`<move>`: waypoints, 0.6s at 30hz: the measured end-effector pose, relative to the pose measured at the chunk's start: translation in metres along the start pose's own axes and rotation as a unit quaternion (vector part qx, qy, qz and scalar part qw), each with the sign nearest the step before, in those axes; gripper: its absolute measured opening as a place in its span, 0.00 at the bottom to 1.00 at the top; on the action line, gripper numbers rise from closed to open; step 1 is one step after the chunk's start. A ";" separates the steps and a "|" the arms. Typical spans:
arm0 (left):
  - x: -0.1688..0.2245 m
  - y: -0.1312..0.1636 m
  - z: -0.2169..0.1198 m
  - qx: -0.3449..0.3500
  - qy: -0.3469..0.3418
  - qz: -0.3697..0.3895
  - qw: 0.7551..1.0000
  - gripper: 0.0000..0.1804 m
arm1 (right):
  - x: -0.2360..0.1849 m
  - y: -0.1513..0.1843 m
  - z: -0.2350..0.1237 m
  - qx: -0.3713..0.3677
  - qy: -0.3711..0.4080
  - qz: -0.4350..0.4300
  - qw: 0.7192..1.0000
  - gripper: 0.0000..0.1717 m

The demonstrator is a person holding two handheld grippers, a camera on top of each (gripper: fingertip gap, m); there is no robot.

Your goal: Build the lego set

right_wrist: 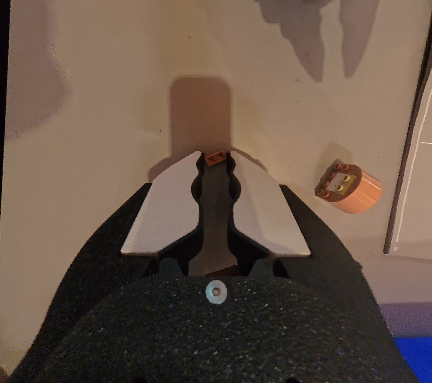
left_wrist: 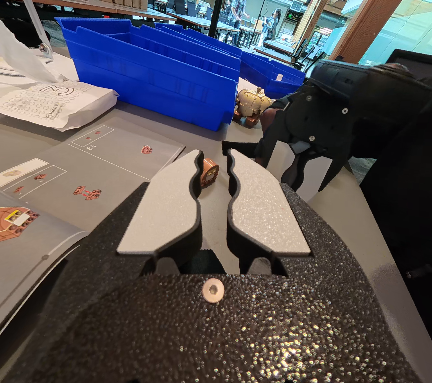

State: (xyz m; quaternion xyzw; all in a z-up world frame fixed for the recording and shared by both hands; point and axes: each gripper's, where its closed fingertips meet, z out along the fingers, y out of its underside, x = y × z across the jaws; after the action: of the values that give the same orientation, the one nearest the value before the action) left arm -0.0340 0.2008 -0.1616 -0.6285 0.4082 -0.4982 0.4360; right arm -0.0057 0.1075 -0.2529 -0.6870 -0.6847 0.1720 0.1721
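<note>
- Far left: an open booklet [left_wrist: 105, 173] lies flat on the table [right_wrist: 93, 67]. A white paper bag [left_wrist: 53, 105] lies beyond it, and blue bins [left_wrist: 152, 72] stand in a row behind both.
- Your left gripper [left_wrist: 214, 156] has its jaws parted and grips nothing.
- A brown block [left_wrist: 209, 173] with a rounded back sits on the table just past the left gripper's tips, seen through the gap. It shows hard against the left finger [left_wrist: 173, 196], with clear table between it and the right finger. Whether it touches the left finger cannot be told.
- In the right wrist view the block lies on its curved side with its studded face turned up towards the camera. It sits to the right of your right gripper and near the booklet's edge. The left gripper is the nearer of the two.
- A tan model [left_wrist: 252, 100] on brown feet stands beyond the block, at the end of the near bin. The right gripper partly covers it.
- Your right gripper [right_wrist: 215, 154] points down at the table and pinches a small brown plate [right_wrist: 215, 158] at its very tips. The plate's long axis runs across the gap, one end at each pad. The left wrist view does not show the plate.
</note>
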 end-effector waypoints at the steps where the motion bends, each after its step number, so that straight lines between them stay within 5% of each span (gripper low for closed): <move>1: 0.000 0.000 0.000 0.000 0.001 -0.001 1.000 0.10 | 0.000 0.000 0.000 0.005 0.000 0.002 1.000 0.10; 8: 0.000 0.001 0.001 -0.004 0.009 -0.008 1.000 0.10 | 0.002 0.000 -0.005 0.020 0.006 -0.005 1.000 0.19; 18: -0.001 0.002 0.002 -0.009 0.013 -0.017 1.000 0.10 | 0.012 -0.021 -0.056 0.117 0.007 0.003 0.993 0.20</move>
State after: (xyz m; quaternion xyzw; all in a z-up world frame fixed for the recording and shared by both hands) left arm -0.0321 0.2012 -0.1641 -0.6326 0.4075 -0.5102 0.4164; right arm 0.0018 0.1193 -0.1936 -0.6656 -0.6564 0.2466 0.2554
